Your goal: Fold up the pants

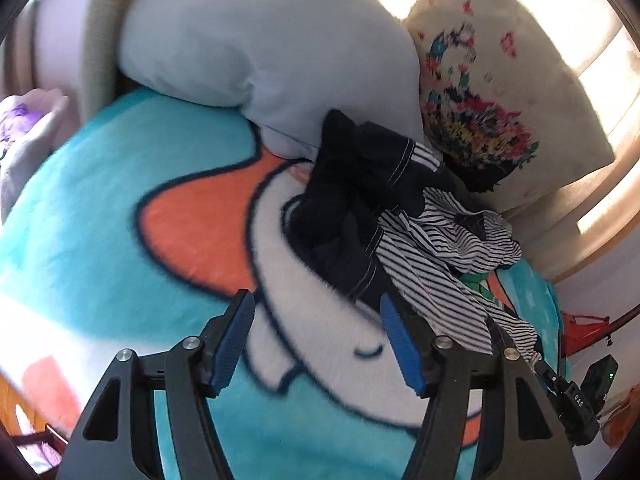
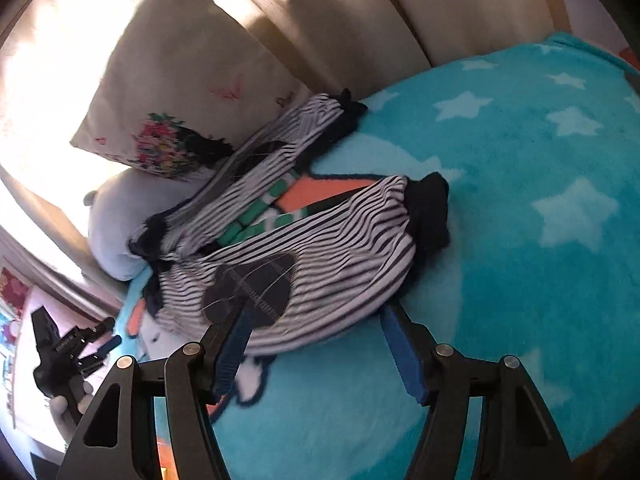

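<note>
My left gripper [image 1: 318, 314] stands open, nothing between the blue pads, over the turquoise cartoon blanket [image 1: 120, 184]. My right gripper [image 2: 316, 320] is likewise open and empty, its tips at the near edge of the striped pants [image 2: 312, 248]. The pants lie spread at 12 o'clock from it. A dark garment [image 1: 352, 200] is heaped at 1 o'clock from the left gripper, below the floral pillow [image 1: 500, 92].

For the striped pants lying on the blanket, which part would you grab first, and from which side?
Probably the dark cuffs of the striped pants: the nearer one lies bunched and raised on the teal blanket, clear of the pillows. Come from the open blanket side, in the right-wrist view's right, with the open right gripper; the far side is hemmed in by the floral pillow.
</note>
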`<state>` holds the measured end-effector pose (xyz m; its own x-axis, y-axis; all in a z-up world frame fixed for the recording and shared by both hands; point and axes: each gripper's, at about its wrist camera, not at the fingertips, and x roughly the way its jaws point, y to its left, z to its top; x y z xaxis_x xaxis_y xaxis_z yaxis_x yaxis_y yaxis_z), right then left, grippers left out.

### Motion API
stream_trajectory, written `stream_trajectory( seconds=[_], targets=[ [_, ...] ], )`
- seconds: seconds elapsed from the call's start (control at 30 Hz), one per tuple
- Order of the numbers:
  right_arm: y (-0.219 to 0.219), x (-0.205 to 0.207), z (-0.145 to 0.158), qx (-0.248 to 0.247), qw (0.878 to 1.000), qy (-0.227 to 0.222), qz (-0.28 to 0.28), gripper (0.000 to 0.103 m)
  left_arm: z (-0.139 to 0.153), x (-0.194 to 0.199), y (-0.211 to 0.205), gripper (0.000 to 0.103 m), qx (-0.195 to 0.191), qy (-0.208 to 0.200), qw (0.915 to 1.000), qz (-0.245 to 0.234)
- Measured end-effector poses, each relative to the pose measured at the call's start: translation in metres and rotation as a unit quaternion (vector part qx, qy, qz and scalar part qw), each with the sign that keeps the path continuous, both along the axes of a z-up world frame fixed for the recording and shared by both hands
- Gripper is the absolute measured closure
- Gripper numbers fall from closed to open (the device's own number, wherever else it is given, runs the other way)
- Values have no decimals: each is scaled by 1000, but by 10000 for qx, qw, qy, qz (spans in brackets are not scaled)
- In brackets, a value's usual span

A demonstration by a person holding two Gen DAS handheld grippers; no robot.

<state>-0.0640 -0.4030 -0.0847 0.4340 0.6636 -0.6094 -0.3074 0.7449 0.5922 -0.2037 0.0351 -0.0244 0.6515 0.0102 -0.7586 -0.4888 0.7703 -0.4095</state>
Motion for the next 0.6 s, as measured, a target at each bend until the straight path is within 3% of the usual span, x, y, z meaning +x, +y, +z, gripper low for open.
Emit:
stream_trajectory(
  seconds=[0.2,0.3,0.33,0.37,0.43,0.5,0.57,0.6],
  targets=[
    [-14,11,-2,62,9989,-16,-471,33,-24,54,10,38,-137,344,9992,-129],
    [-30,9,0,84,9958,-135,-900,33,-23,68,4,41,30,401,9989,-222],
    [-35,9,0,84,9946,-154,-1020,33,-23,71,1,64,64,427,9987,-268],
    [-37,10,-2,64,9938,-134,-1099,31,-24,73,-3,93,74,475,9982,-351],
    [-37,17,-7,43,9942,-43,-1071,30,-27,75,-11,94,-5,507,9974,-512],
    [-32,23,-4,-18,9942,-167,-1066,30,-25,73,-18,94,214,488,9973,-498],
    [-23,33,-4,-37,9957,-180,-904,30,-20,69,-19,94,71,415,9982,-434],
    [-18,40,-7,-17,9969,-96,-786,35,-16,66,-20,95,23,368,9986,-390]
  ],
)
